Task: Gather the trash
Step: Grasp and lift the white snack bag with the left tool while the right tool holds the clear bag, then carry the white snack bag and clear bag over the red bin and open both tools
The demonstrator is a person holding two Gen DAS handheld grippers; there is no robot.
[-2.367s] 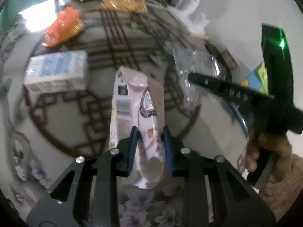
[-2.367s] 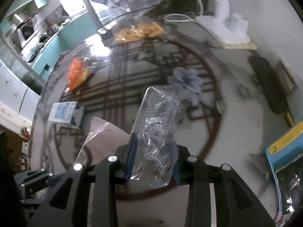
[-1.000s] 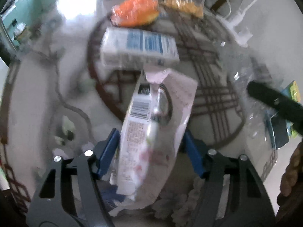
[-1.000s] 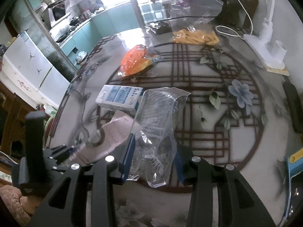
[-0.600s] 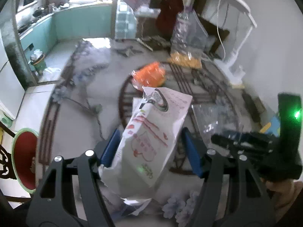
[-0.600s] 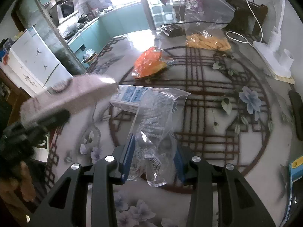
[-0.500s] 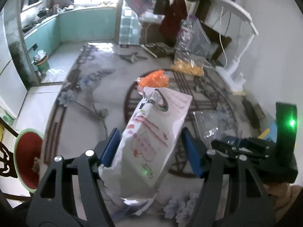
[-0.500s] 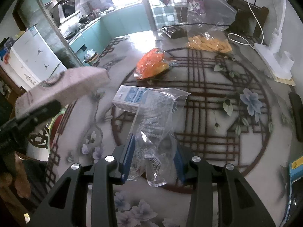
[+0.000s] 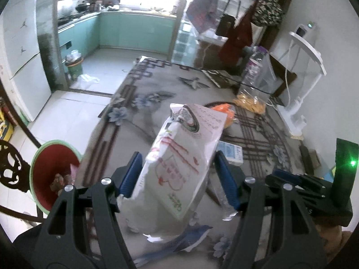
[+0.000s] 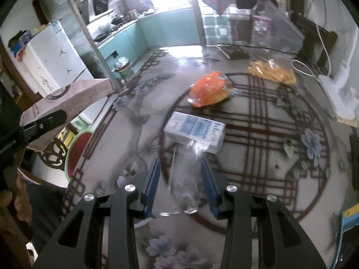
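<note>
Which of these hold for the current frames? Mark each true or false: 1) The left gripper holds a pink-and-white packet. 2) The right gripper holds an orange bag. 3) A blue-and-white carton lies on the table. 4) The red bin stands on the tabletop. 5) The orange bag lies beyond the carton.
1) True: the left gripper is shut on the pink-and-white packet.
2) False: the right gripper holds a clear plastic bag; the orange bag lies on the table.
3) True: the blue-and-white carton lies flat there.
4) False: the red bin stands on the floor beside the table.
5) True, in the right wrist view.
</note>
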